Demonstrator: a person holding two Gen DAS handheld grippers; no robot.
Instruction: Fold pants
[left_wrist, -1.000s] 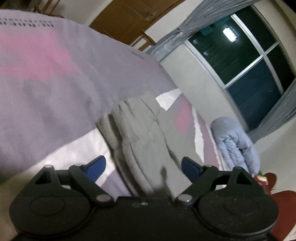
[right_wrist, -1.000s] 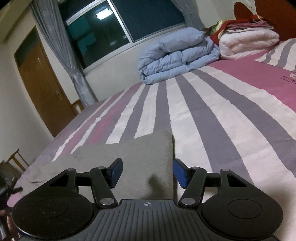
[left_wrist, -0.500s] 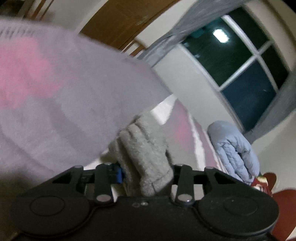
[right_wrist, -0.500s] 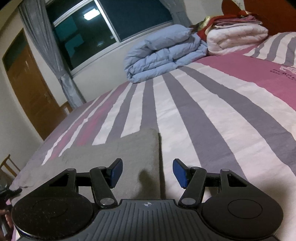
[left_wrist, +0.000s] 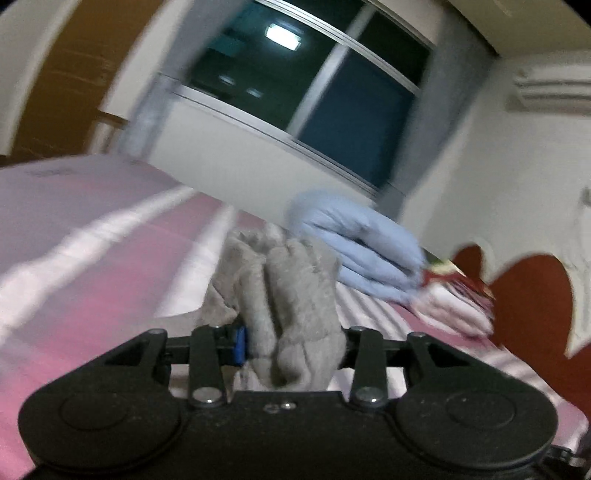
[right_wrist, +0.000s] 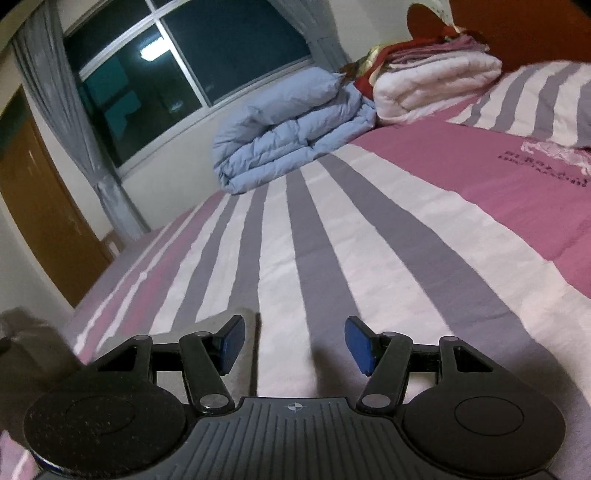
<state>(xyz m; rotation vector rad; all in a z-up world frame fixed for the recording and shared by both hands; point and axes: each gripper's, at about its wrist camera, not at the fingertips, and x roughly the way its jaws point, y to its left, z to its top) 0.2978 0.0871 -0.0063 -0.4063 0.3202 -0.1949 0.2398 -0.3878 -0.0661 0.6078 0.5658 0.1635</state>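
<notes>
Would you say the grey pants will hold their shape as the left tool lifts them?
Probably not: the grey pants bunch into soft folds in the left tool, so they look floppy. The thick, fuzzy knit seems unlikely to slip. They probably drape downward once raised.

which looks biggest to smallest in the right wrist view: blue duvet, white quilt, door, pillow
1. Blue duvet, the widest patch in view.
2. Door, though cut off at the frame's edge.
3. White quilt and pillow look alike in size; the pillow is cropped, so these two go unranked.

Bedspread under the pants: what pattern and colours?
The bedspread has lengthwise stripes in white, grey and pink, with a broad pink band. Right wrist view shows it best.
</notes>
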